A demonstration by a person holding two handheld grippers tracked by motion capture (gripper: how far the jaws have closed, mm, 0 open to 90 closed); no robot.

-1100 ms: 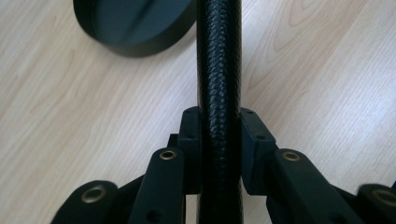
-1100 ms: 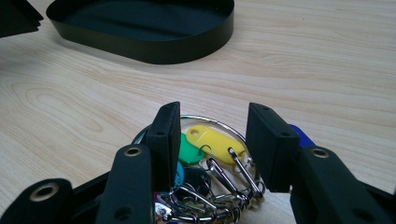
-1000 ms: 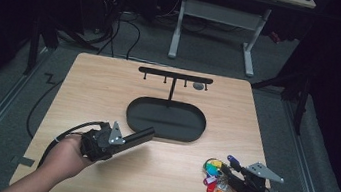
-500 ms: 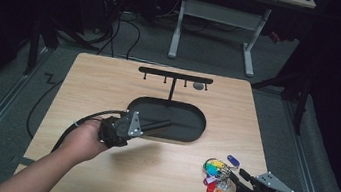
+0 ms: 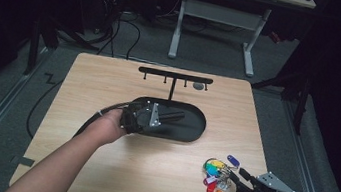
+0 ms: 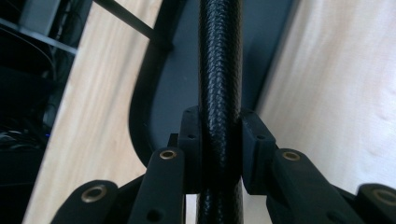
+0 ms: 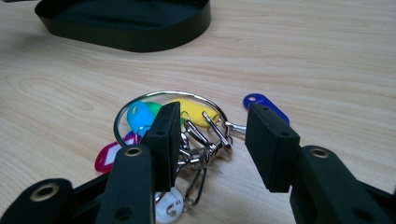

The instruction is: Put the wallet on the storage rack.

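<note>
My left gripper (image 5: pixel 166 117) is shut on a black braided rod (image 5: pixel 176 115), which points right over the black oval tray (image 5: pixel 195 130). In the left gripper view the rod (image 6: pixel 219 70) runs straight up between the pads (image 6: pixel 192 140), with the tray (image 6: pixel 154 88) below it. At the table's front right lies a bunch of coloured key tags (image 5: pixel 217 176) on a metal ring. My right gripper (image 5: pixel 235 175) is low beside it. In the right gripper view its jaws (image 7: pixel 212 140) stand open either side of the ring's clips (image 7: pixel 205 135), pads not pressing them. A blue tag (image 7: pixel 264 105) lies apart.
A black T-shaped rack (image 5: pixel 175 75) with small hooks rises from the tray's far side, a grey item (image 5: pixel 199 86) hanging near its right end. Bare wooden tabletop (image 5: pixel 158 170) lies between the two hands. The left gripper's cable (image 5: pixel 88 125) trails left.
My left hand has carried the rod from the table's front left up and to the right, over the tray. The right gripper has stayed by the key tags.
</note>
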